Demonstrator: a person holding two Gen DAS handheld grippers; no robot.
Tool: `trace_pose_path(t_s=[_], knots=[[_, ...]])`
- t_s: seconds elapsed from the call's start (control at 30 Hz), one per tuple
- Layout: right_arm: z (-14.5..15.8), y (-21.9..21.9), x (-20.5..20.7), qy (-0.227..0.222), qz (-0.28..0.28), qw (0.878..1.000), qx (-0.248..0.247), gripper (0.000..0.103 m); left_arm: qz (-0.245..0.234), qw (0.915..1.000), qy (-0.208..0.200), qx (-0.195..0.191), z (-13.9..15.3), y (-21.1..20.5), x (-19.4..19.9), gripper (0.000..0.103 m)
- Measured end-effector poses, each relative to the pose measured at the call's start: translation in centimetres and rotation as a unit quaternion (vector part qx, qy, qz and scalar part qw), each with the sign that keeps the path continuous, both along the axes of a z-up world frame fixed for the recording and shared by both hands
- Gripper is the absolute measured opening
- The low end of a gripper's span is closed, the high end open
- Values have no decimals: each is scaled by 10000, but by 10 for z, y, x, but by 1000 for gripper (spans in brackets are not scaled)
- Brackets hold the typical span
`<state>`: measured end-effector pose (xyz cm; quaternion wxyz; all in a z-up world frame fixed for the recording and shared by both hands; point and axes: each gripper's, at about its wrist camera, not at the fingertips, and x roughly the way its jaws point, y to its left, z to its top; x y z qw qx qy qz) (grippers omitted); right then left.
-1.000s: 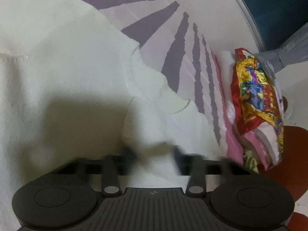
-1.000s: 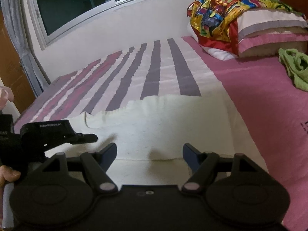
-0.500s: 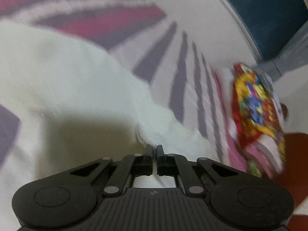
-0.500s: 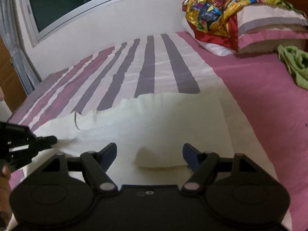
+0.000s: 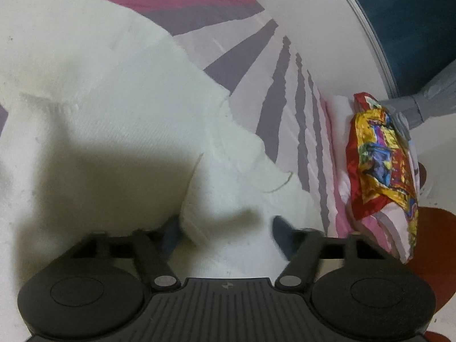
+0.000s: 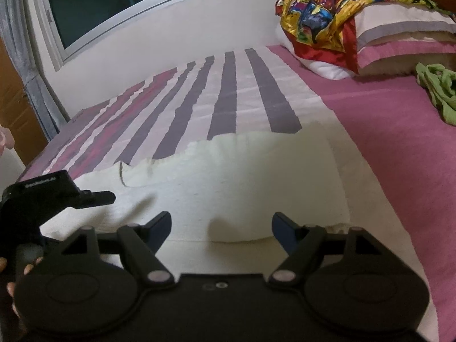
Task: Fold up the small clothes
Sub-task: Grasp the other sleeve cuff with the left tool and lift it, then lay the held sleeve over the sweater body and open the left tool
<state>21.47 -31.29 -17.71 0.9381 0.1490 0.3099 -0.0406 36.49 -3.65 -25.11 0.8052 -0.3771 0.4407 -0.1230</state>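
Note:
A cream-white garment (image 5: 108,119) lies spread on the striped bedsheet (image 5: 285,65). My left gripper (image 5: 225,229) hovers just over its near folded edge, jaws opening; a fold of the cloth lies loose between the fingertips, and the pads do not press on it. In the right wrist view the same garment (image 6: 242,176) lies flat, partly folded over. My right gripper (image 6: 221,226) stands open above its near edge, nothing between the fingers. The left gripper (image 6: 109,198) shows at the left there, held by a hand (image 6: 17,273).
Pillows under a bright patterned cloth (image 6: 322,25) sit at the bed's head. A green garment (image 6: 436,91) lies on the pink sheet (image 6: 399,156) at the right. A wall with a dark window (image 6: 99,2) runs along the far side of the bed.
My left gripper shut on a fold of the white garment, shifted it, then opened its jaws and let the cloth drop. The right gripper has stayed where it was.

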Motion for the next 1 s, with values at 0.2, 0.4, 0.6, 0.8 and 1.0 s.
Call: trace_pose_path(t_s=[0.2,0.4,0.6,0.8,1.0], knots=[[-1,1,-2,-32,-33,10000,10,77,152,9998,48,122,-5,5,-6,3],[-3,2,-3,-49,-66,10000,-42,77,411,9976,-551,108,26,36,-5,3],[-4,9,-2,-87,-22,9999,-56,77,599,9948,-733,380,37,75,-2,3],[-3,18,7,-88,55,9999,-128,77,642,9940,-612,636,22,89,-4,3],[-2,21,18,-89,96,9997,-183,77,954,9910,-623,705,17,104,-4,3]])
